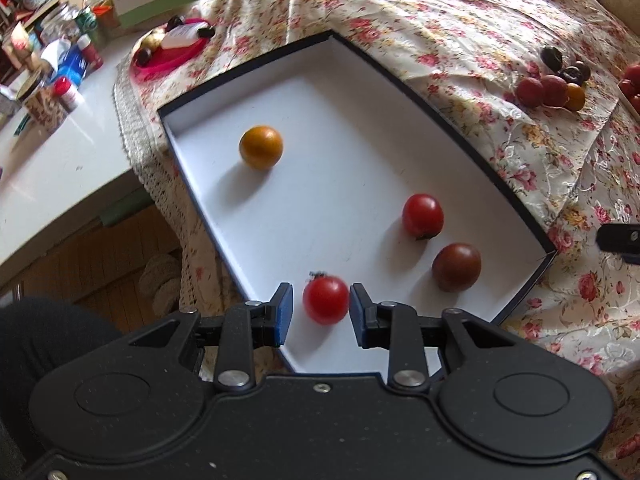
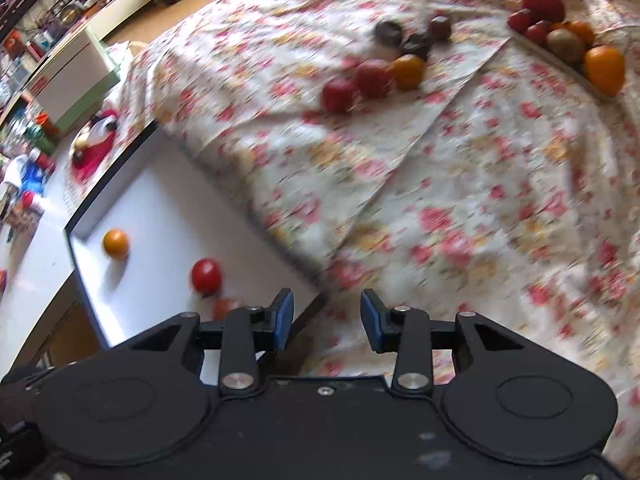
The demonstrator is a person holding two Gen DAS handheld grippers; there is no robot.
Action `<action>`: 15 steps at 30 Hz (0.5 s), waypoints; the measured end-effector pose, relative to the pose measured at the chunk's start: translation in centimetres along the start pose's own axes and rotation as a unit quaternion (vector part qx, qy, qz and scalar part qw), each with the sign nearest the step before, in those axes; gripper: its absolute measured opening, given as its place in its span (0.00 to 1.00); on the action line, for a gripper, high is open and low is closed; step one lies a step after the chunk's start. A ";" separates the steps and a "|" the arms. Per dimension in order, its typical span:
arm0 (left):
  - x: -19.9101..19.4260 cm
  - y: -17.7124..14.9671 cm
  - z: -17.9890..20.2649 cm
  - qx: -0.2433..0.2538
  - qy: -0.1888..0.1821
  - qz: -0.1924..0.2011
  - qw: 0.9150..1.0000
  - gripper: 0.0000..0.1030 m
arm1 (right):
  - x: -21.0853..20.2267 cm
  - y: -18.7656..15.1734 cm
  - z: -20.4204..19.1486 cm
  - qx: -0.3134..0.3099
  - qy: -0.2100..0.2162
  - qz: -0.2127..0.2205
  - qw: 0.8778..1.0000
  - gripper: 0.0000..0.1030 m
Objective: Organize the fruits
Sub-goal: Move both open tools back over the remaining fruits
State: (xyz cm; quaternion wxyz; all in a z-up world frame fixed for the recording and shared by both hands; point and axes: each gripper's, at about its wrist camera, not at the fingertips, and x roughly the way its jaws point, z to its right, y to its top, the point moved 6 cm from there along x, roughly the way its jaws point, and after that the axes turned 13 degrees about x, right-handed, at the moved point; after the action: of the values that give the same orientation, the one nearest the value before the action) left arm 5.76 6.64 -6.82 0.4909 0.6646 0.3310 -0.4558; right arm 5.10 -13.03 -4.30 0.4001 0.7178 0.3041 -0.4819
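Note:
A white box with a dark rim (image 1: 360,56) lies on the floral cloth. In it are an orange tomato (image 1: 261,147), a red tomato (image 1: 422,215), a dark brown tomato (image 1: 456,267) and a second red tomato (image 1: 325,299). My left gripper (image 1: 320,312) is open above the box, and that second red tomato, blurred, shows between its pads with gaps on both sides. My right gripper (image 2: 326,318) is open and empty over the box's near right corner. The box (image 2: 120,168) with the orange tomato (image 2: 116,243) and a red one (image 2: 206,276) shows in the right wrist view.
A loose pile of red, orange and dark tomatoes (image 2: 384,64) lies on the cloth beyond the box, also in the left wrist view (image 1: 554,84). A tray of fruit (image 2: 568,40) sits at the far right. A pink plate (image 1: 172,48) and a cluttered white counter (image 1: 48,80) are on the left.

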 end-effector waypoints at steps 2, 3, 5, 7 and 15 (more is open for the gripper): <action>-0.1 1.0 0.5 0.010 -0.002 0.005 1.000 0.39 | -0.3 1.5 1.1 0.011 -0.007 0.007 1.000 0.39; -0.2 1.6 0.8 0.015 -0.006 0.008 1.000 0.39 | -0.4 2.3 1.7 0.018 -0.011 0.011 1.000 0.39; -0.4 2.7 1.4 0.027 -0.009 0.013 1.000 0.39 | -0.5 4.0 2.9 0.031 -0.024 0.021 0.999 0.39; -0.4 4.1 1.9 0.040 -0.013 0.020 0.999 0.39 | -0.6 5.9 4.1 0.043 -0.041 0.035 0.998 0.39; -0.3 9.6 4.0 0.067 -0.022 0.034 0.997 0.39 | 0.1 13.3 6.4 0.070 -0.052 0.052 0.995 0.39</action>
State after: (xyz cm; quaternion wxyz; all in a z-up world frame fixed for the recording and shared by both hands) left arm 13.06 -0.06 -3.59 0.4679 0.6968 0.2661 -0.4740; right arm 13.15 -25.18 -2.06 0.3882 0.7330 0.2110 -0.5171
